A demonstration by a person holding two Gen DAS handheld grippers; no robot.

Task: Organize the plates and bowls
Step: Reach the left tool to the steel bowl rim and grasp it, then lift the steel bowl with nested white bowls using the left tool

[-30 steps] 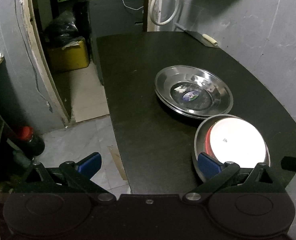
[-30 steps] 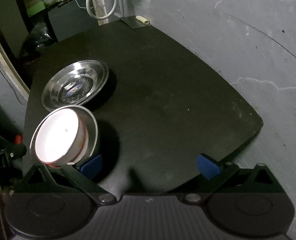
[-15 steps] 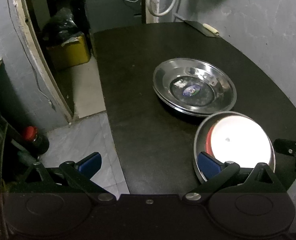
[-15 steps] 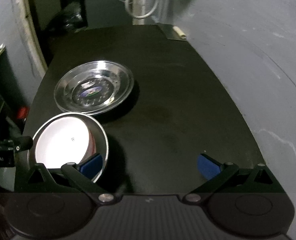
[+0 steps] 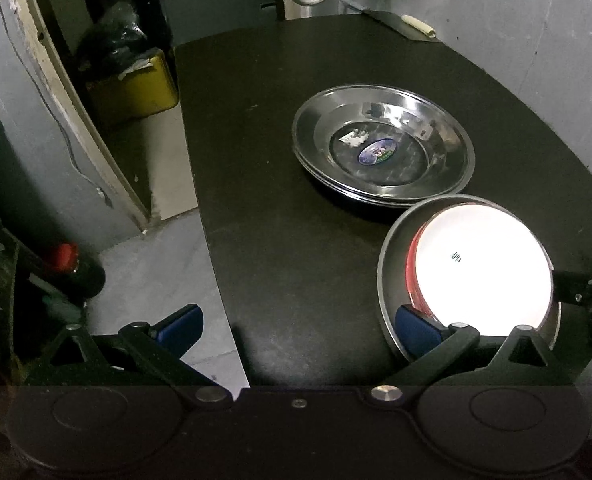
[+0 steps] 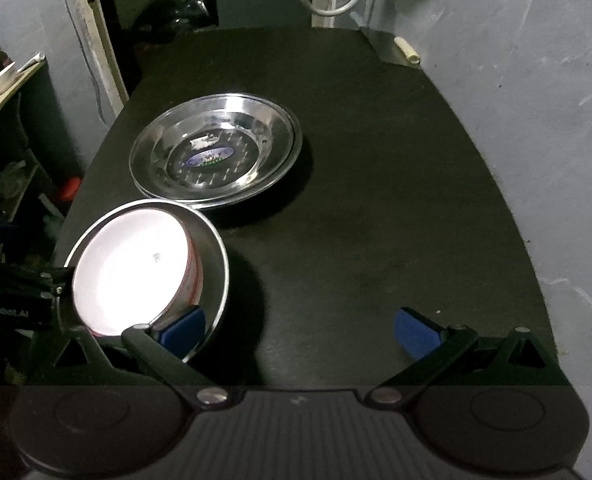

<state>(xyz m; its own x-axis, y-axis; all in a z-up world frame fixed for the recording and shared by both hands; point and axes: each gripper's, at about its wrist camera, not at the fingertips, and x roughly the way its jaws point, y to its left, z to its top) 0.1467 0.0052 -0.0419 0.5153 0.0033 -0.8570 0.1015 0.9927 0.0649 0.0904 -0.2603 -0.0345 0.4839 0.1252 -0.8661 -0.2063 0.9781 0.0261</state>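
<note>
A stack of steel plates (image 5: 383, 156) sits mid-table; it also shows in the right wrist view (image 6: 216, 156). Nearer me, a steel bowl (image 5: 387, 264) holds a white bowl with a red outside (image 5: 479, 272); the same nested pair shows in the right wrist view as the steel bowl (image 6: 216, 264) and the white bowl (image 6: 132, 268). My left gripper (image 5: 296, 330) is open and empty, its right finger (image 5: 415, 330) in front of the bowl's rim. My right gripper (image 6: 296, 330) is open and empty, its left finger (image 6: 182, 330) by the bowl's near rim.
The black table (image 5: 276, 208) ends at a curved left edge with grey floor below. A yellow bin (image 5: 136, 88) and a red-capped bottle (image 5: 70, 258) stand on the floor at left. A grey wall (image 6: 535, 100) runs along the right. A small pale roll (image 5: 417, 26) lies at the far corner.
Both grippers have shifted a little; the right wrist view has swung left, so the bowls and plates sit more central. The dishes have not moved. Both grippers stay open.
</note>
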